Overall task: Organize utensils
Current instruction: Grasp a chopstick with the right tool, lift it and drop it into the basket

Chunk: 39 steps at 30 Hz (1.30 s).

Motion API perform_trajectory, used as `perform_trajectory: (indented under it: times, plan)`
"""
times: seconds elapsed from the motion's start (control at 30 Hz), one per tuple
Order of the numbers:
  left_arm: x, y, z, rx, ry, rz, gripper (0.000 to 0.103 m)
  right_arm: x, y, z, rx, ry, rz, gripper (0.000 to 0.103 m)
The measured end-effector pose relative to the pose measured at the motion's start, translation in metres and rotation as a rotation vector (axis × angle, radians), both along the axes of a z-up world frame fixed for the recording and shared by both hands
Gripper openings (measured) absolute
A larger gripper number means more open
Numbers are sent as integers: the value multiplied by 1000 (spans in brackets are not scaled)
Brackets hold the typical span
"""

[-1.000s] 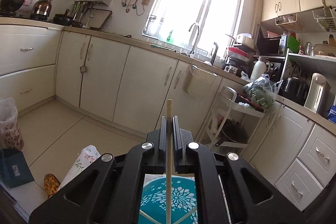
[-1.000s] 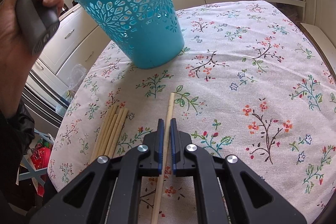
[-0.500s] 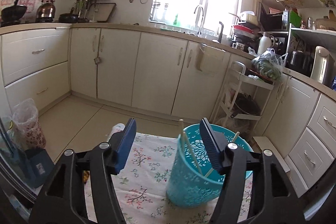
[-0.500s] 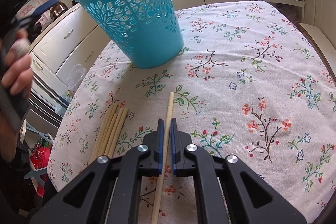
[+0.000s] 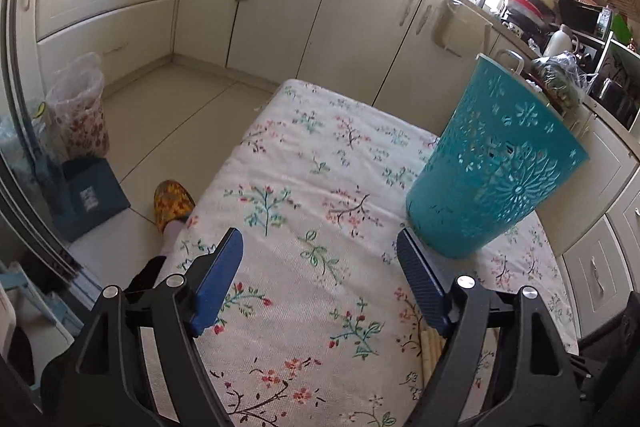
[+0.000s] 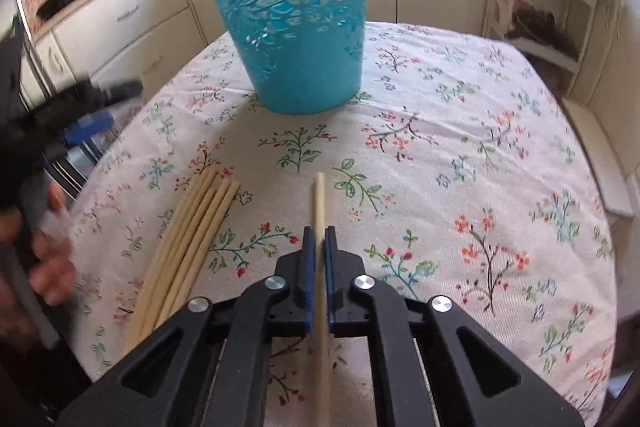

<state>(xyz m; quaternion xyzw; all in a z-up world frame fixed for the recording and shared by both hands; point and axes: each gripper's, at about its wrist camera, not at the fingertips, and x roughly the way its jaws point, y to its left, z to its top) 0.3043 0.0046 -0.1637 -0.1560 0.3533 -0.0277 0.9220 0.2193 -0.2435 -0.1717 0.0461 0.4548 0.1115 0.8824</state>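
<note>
A single chopstick (image 6: 319, 211) is being held between the closed jaws of the right gripper (image 6: 319, 247), lifted over the near half of the table (image 6: 500, 187) with its tip aimed at the blue basket (image 6: 292, 23), which is standing toward the table's far edge. A bundle of chopsticks (image 6: 188, 243) is lying flat on the flowered cloth near the left edge, just beside the right gripper and well apart from the basket. The left gripper (image 5: 320, 283) is being held wide apart with nothing between its blue pads (image 5: 218, 283), low over the cloth close to the bundle's end of the table. By this judgement the task is only partly done: one stick is being carried, several are left on the cloth, and whether any are already inside the basket cannot be told, since its inside is not being shown in either view. In the right wrist view the bundle is being shown in full, along with the blurred hand (image 6: 44, 251) gripping the left tool; in the left wrist view only the bundle's tips are being glimpsed under the right-hand pad, while the table's left edge, the floor and a yellow slipper (image 5: 173, 203) are being shown there alone.
</note>
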Motion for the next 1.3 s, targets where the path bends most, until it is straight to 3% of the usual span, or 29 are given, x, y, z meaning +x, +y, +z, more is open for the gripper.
perform_trajectory:
  times: [0.17,0.33,0.5,0.6,0.7,0.87,1.3]
  plan:
    - [0,4,-8,-39,18,1,77,-19,-23,33,255,-79,1,6]
    - [3,-2,-8,-27,32,-15,77,-11,-35,107,488,-266,12,6]
    - [5,-2,-8,-34,36,-17,77,31,-30,180,559,-471,13,6]
    - [4,-2,-8,-38,28,-18,77,69,-17,204,536,-566,-15,6]
    - [3,0,-8,-49,22,-15,77,119,-8,200,507,-583,-76,6]
    - [3,1,-9,-65,19,-15,77,165,-2,167,450,-504,-160,6]
    - [4,2,-9,-79,19,-17,77,161,9,149,347,-436,-104,7]
